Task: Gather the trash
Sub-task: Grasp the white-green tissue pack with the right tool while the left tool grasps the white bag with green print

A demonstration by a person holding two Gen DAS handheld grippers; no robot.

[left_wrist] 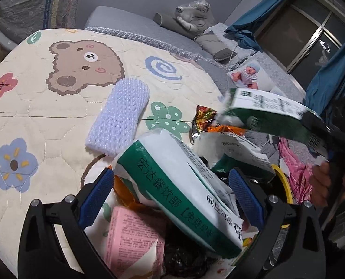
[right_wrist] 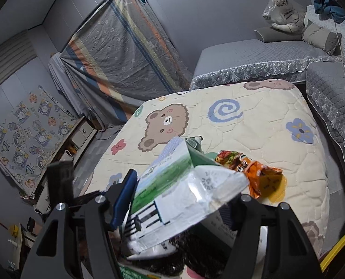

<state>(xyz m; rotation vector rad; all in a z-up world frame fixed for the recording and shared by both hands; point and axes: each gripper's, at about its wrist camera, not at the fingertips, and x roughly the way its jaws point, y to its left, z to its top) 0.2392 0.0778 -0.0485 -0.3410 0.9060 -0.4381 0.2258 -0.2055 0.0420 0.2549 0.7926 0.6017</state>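
My left gripper [left_wrist: 171, 195] is shut on a white and green paper packet [left_wrist: 179, 186] held over a pile of trash. A pink carton [left_wrist: 130, 241] lies below it. My right gripper [right_wrist: 181, 200] is shut on a green and white milk carton [right_wrist: 172, 186]; the carton also shows in the left wrist view [left_wrist: 265, 111] at the right, above the pile. An orange snack wrapper [right_wrist: 258, 174] lies on the cream bear-print quilt [right_wrist: 265, 139], just past the carton. A lavender foam net sleeve [left_wrist: 119, 121] lies on the quilt [left_wrist: 44, 116], beyond my left gripper.
A yellow rim [left_wrist: 286, 186] of a container edges the trash pile at the right. A grey bed [right_wrist: 253, 58] with pillows, a plush tiger [right_wrist: 284, 14] and a doll [left_wrist: 249, 74] stands behind. A covered rack [right_wrist: 116, 58] is at the left wall.
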